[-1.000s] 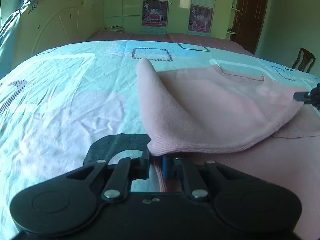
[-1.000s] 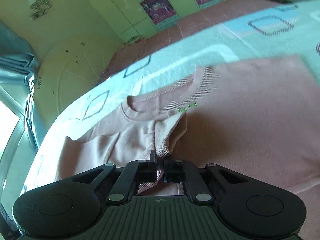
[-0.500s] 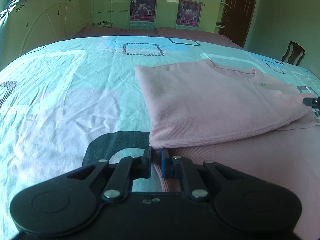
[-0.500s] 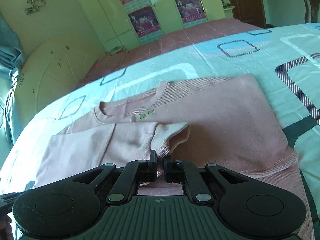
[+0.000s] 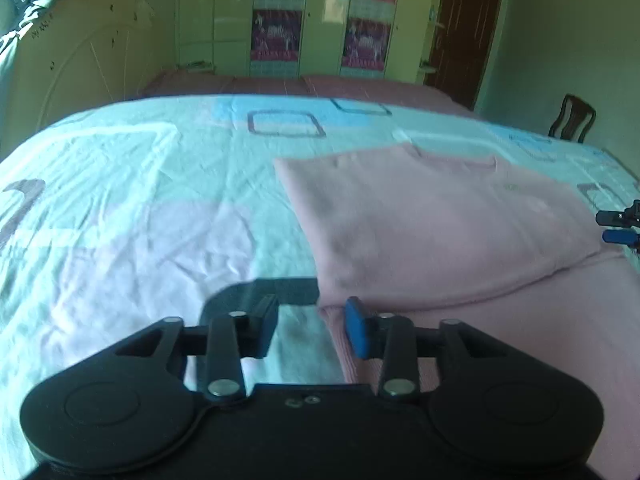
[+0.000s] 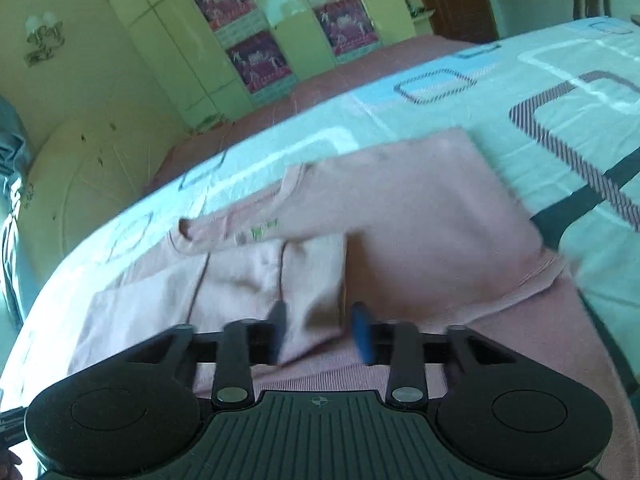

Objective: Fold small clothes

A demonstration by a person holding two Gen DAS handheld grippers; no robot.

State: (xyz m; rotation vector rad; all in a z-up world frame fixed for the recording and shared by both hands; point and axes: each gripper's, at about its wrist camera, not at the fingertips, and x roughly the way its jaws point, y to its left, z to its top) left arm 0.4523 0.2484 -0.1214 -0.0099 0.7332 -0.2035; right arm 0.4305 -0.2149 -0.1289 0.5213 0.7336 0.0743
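While it lies on the bed, garment: a pale pink knitted sweater spread flat, its upper layer folded over the lower so that a ribbed hem edge runs across the fabric near both grippers.
Neckline: a rounded collar with a small green label just beside it, seen from the right wrist camera; the same collar shows as a shallow notch at the far edge in the left wrist view.
Sleeve: a lighter pink folded sleeve lies across the body of the sweater, directly ahead of the right gripper.
Left gripper: black, with one blue pad; its jaws are opening, standing apart at the near left corner of the folded layer. The sweater's edge lies between them, and the pads do not press on it.
Right gripper: black, with one blue pad; its jaws are opening, parted over the sleeve end, with fabric between them but not pinched. Its tips also show at the right edge of the left wrist view.
Bed: a wrinkled bedsheet in mint and pale pink with dark square outlines carries the sweater.
Room: yellow-green wardrobe doors with purple posters stand beyond the bed; a dark wooden chair is at the far right.
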